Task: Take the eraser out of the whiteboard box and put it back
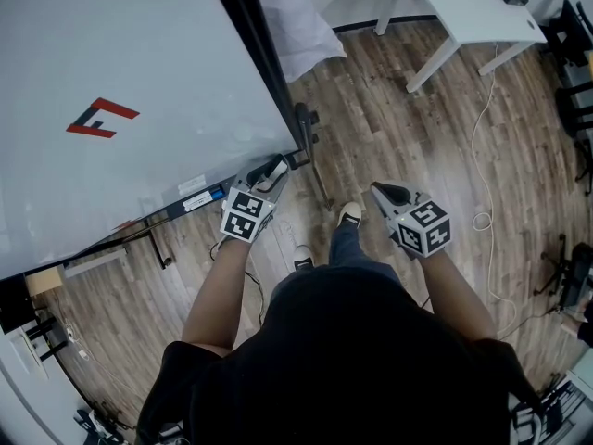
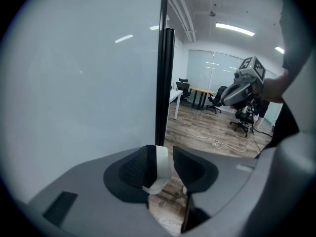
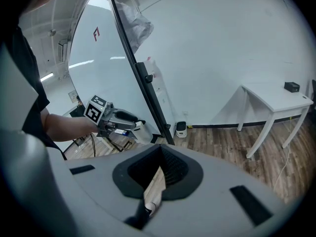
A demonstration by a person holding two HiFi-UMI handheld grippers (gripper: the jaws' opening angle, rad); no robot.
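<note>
A white eraser [image 2: 162, 168] stands between the jaws of my left gripper [image 2: 163, 155]. It leans on the left pad, and a strip of floor shows between it and the right pad, so the jaws stand open. In the head view the left gripper [image 1: 271, 171] points at the lower right corner of the whiteboard [image 1: 120, 72], just above its dark bottom rail [image 1: 199, 197]. The whiteboard box is not clearly seen. The right gripper view shows the left gripper [image 3: 129, 124] with the white eraser [image 3: 139, 132] at its tip. My right gripper [image 1: 383, 191] hangs over the floor, shut and empty.
The whiteboard's black edge post [image 2: 162, 83] stands close ahead of the left gripper. Its stand foot [image 1: 310, 137] rests on the wood floor. A white table [image 1: 463, 7] stands at the back right, and a white cable [image 1: 482, 156] runs across the floor. Office chairs [image 1: 574, 72] line the right edge.
</note>
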